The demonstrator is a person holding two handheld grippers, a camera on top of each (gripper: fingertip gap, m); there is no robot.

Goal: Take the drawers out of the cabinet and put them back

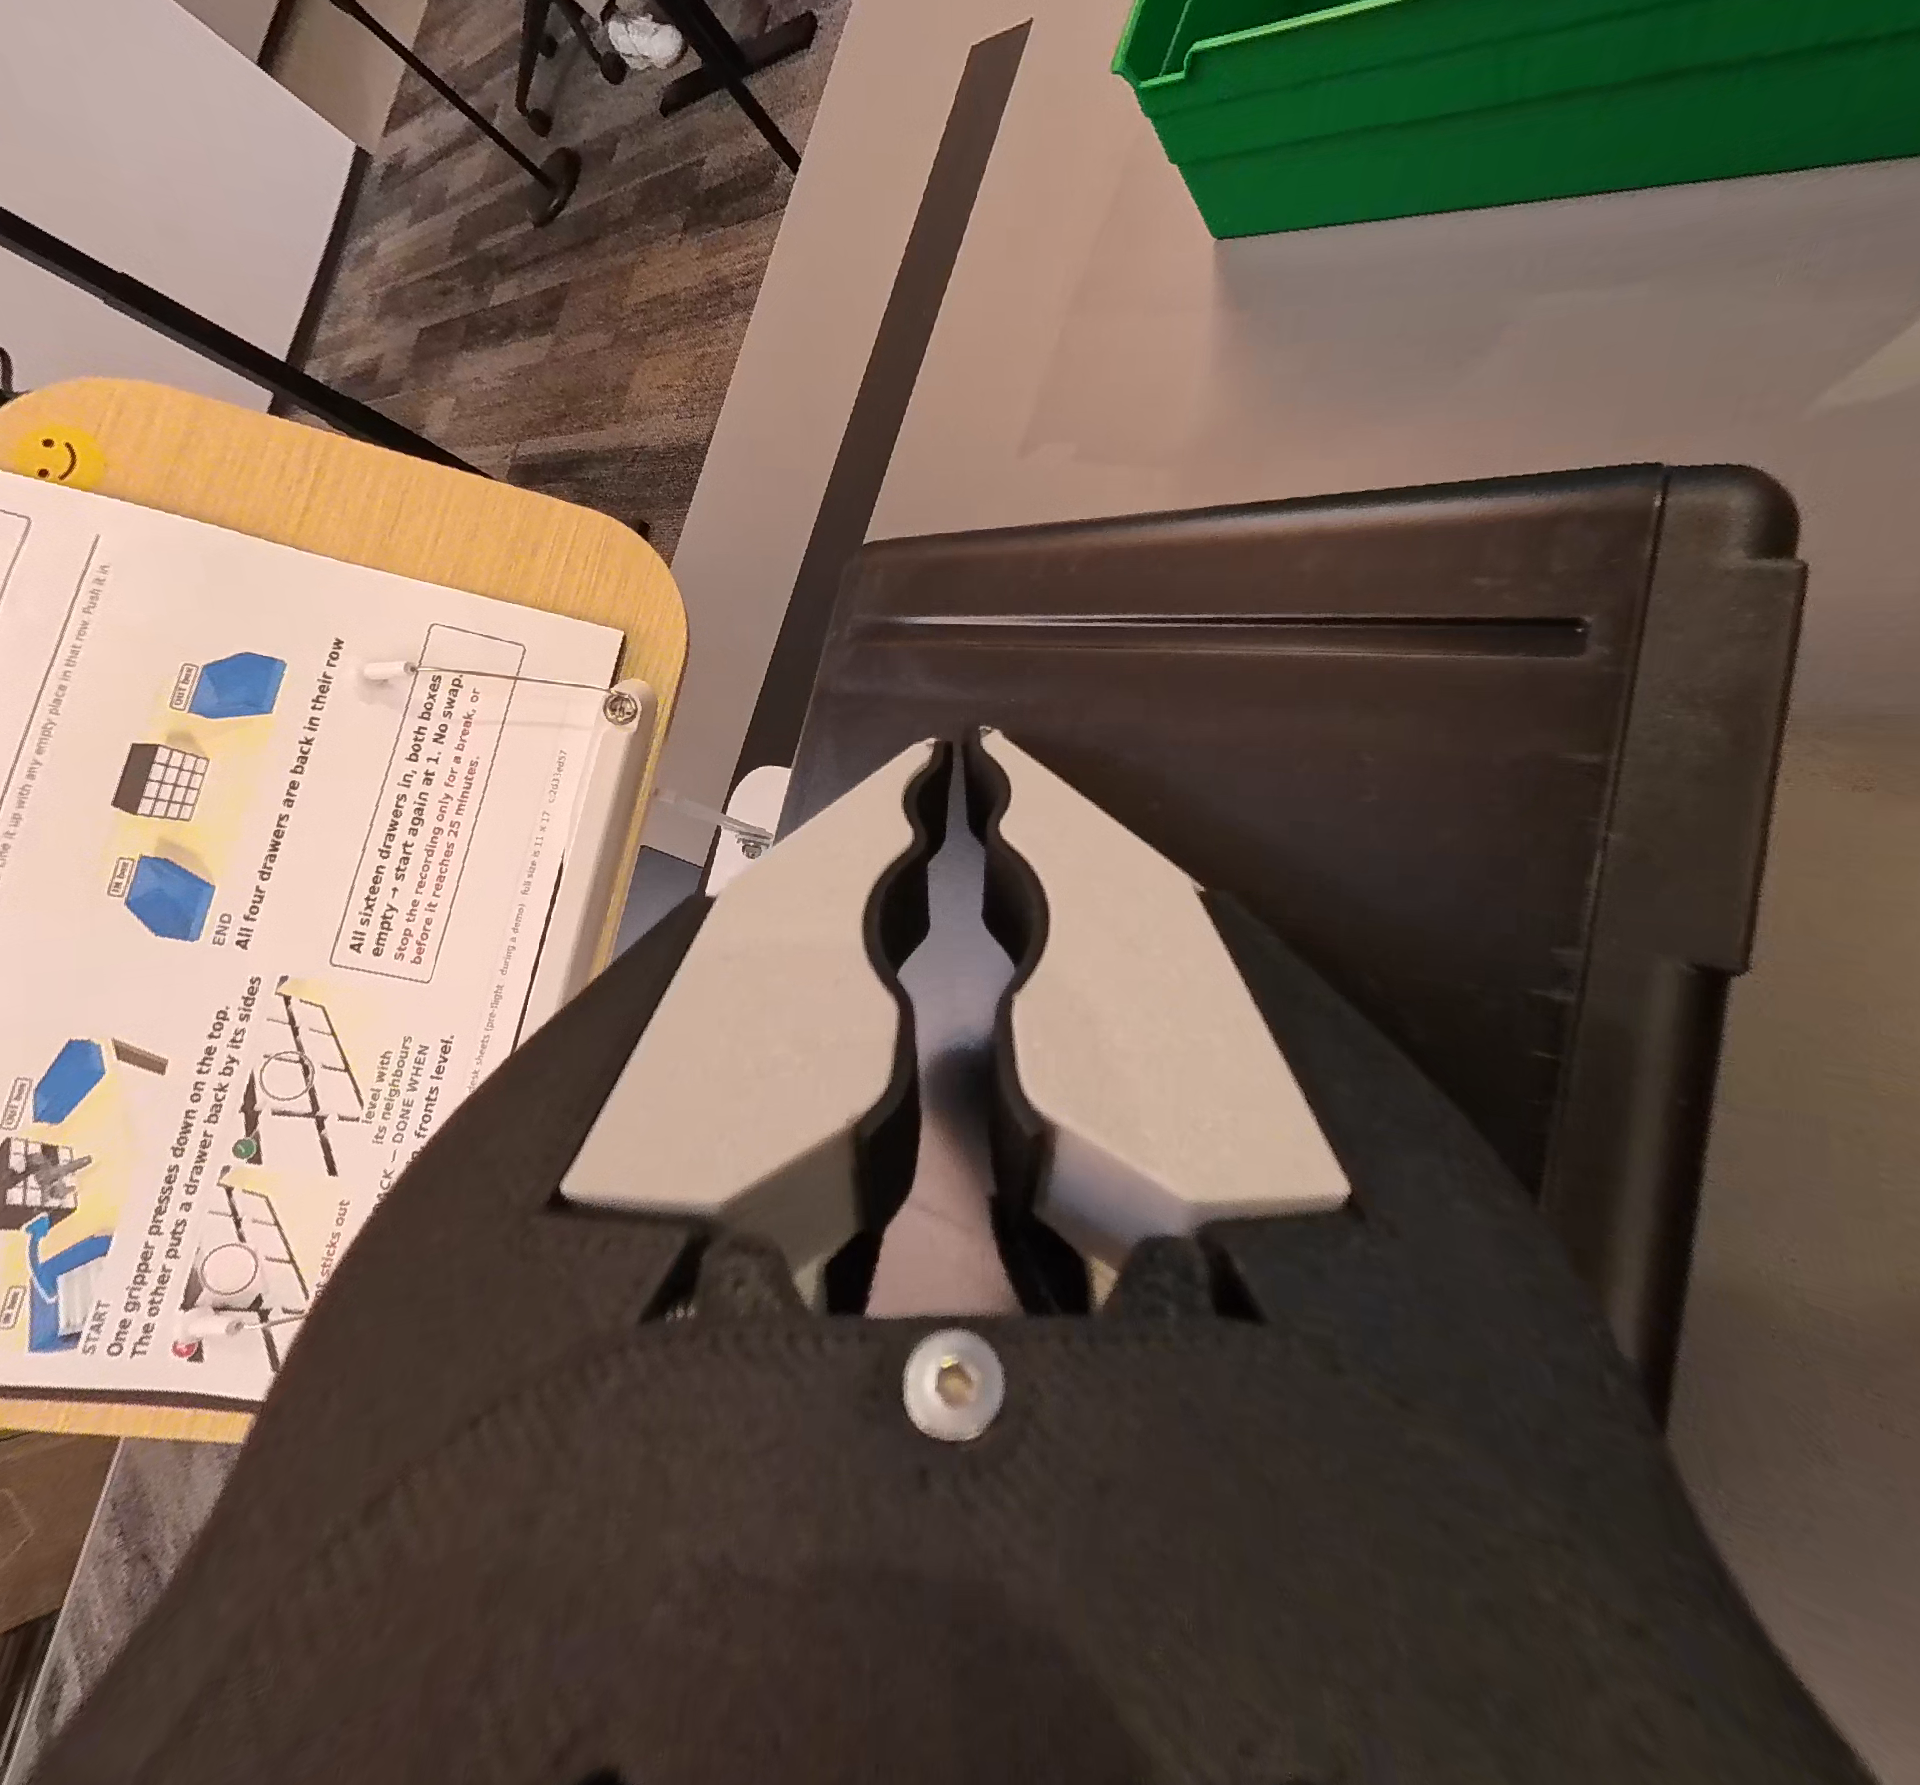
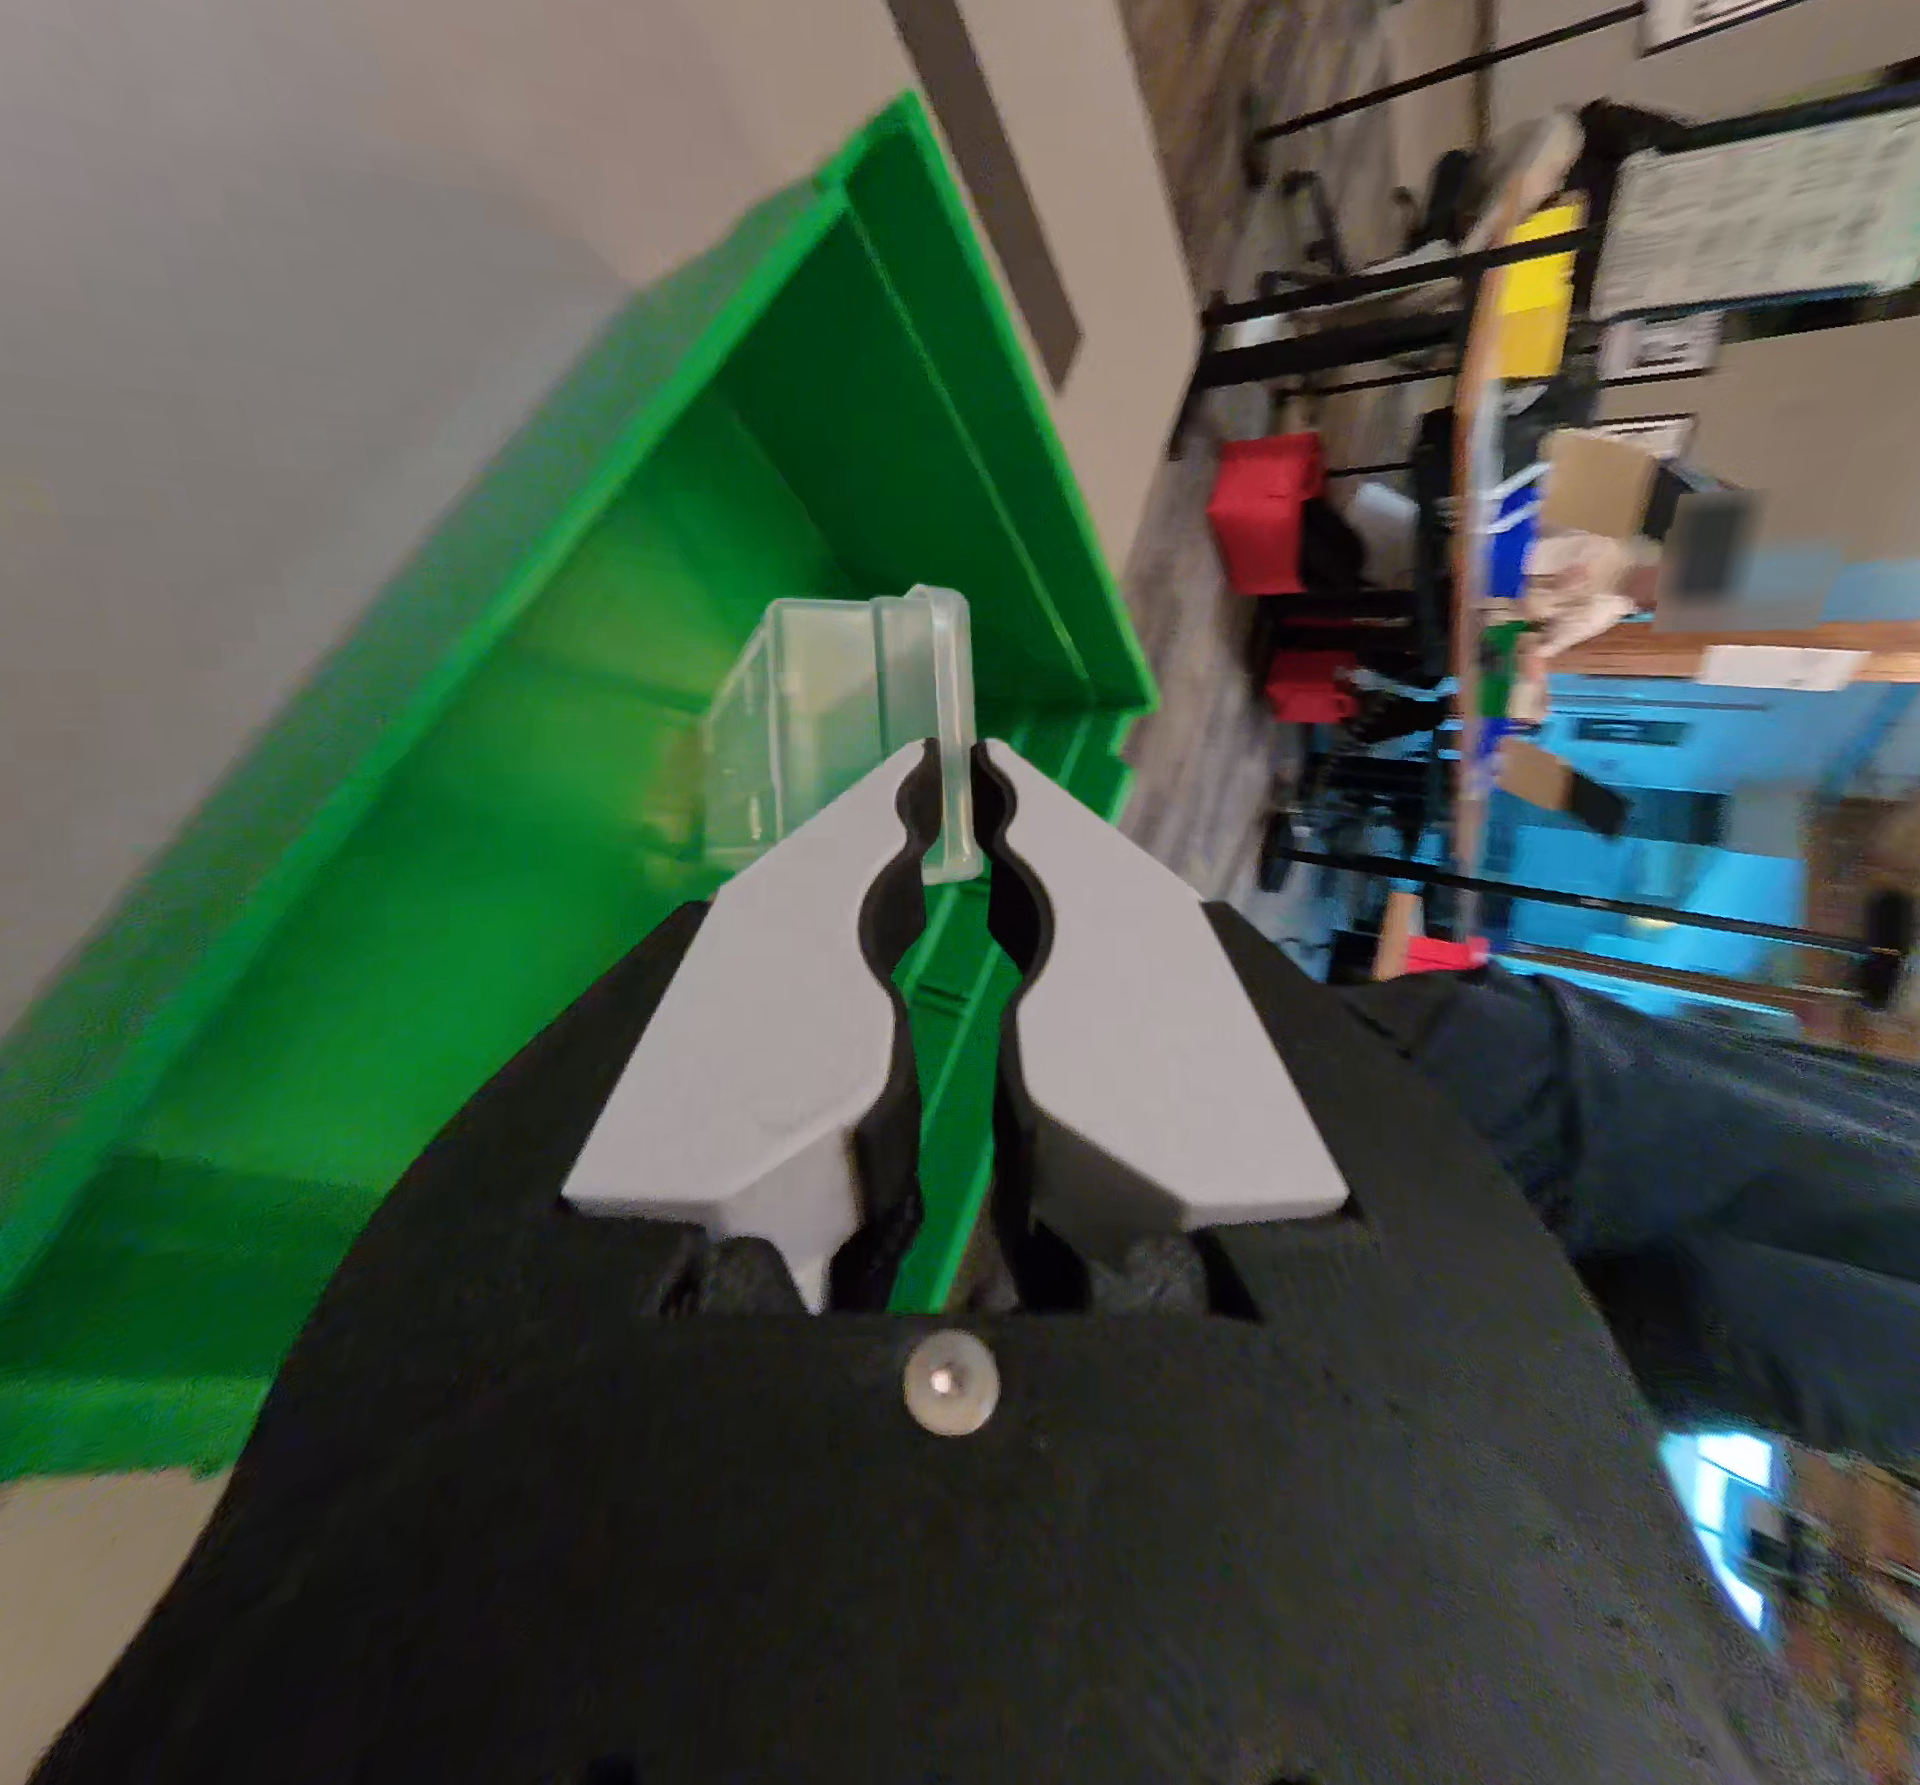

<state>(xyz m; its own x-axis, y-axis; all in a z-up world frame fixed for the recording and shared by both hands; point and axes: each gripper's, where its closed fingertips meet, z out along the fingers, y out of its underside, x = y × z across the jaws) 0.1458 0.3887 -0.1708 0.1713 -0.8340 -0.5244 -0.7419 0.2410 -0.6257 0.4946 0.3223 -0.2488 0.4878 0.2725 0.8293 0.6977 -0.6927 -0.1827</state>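
The black cabinet (image 1: 1299, 800) stands on the grey table (image 1: 1351, 364), with the left gripper (image 1: 954, 748) pressed on its top, fingers together. Beyond the cabinet sits a green bin (image 2: 582, 696). Over that bin, the right gripper (image 2: 952, 748) pinches the lip of a clear drawer (image 2: 831, 717).

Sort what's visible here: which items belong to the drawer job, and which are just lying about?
Job:
- black cabinet, left tongs shut over its top
- clear drawer, pinched in right tongs
- green bin
- instruction sheet

Lying about:
- red bins
- black racks
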